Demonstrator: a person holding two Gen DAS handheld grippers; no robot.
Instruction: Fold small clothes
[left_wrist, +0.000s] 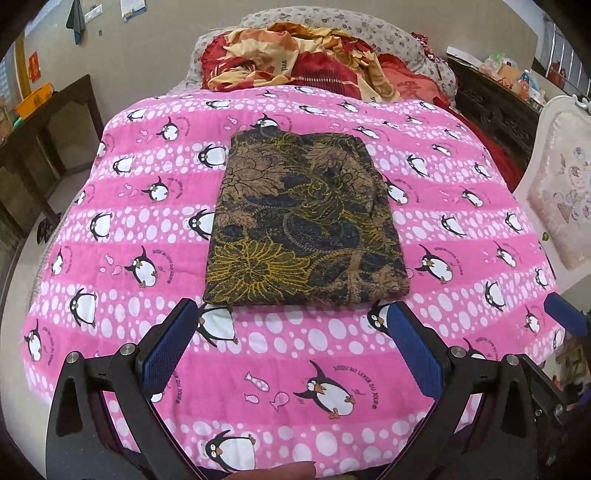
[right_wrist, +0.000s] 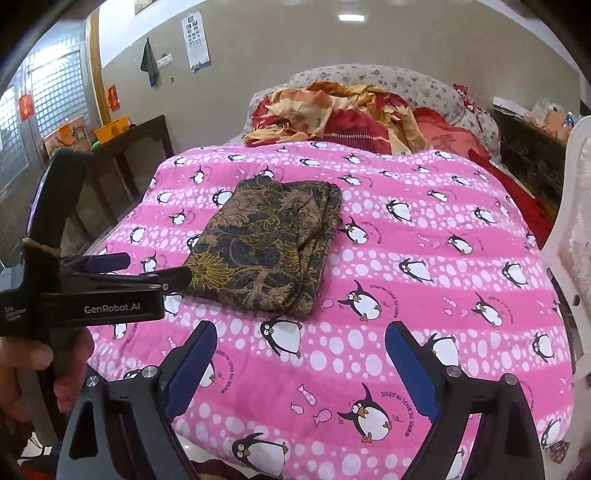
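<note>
the folded cloth (left_wrist: 306, 221) on the pink blanket (left_wrist: 110, 258) looks soft and light, best pinched at its near edge; left gripper (left_wrist: 291, 332) and right gripper (right_wrist: 301, 354) fingers spread, empty.

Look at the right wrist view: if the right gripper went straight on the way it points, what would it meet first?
Probably the pink penguin blanket, just short of the folded floral garment. The right gripper is open and empty; depth is hard to judge.

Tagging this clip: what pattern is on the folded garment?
Dark floral print in brown, black and yellow on the folded garment; clearest in left wrist view.
</note>
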